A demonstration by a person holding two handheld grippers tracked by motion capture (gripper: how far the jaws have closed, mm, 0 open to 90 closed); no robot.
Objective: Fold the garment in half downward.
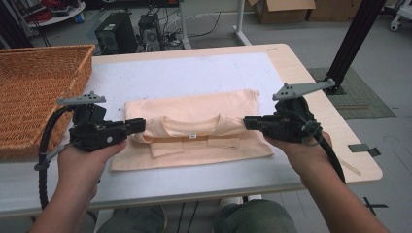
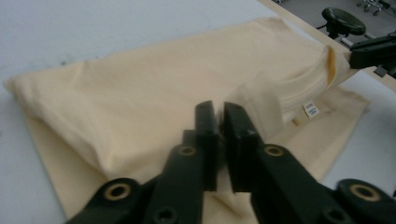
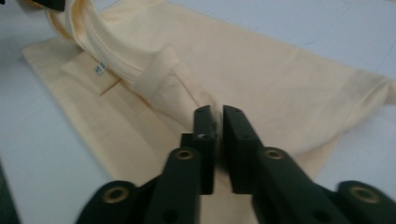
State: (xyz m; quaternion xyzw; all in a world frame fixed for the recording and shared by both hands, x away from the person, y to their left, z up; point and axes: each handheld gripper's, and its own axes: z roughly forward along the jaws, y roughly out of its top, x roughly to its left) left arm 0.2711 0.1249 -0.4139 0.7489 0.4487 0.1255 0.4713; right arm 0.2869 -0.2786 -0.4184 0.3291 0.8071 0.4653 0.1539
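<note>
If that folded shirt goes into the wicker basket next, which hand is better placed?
Left, probably. The basket sits on that side, just beside the left gripper; the right gripper pinches the shirt at the end farthest from it.

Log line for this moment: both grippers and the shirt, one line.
left gripper: pinching shirt fold, left edge | right gripper: pinching fold, right edge | shirt: peach, half-folded, collar toward person | table: basket far-left
</note>
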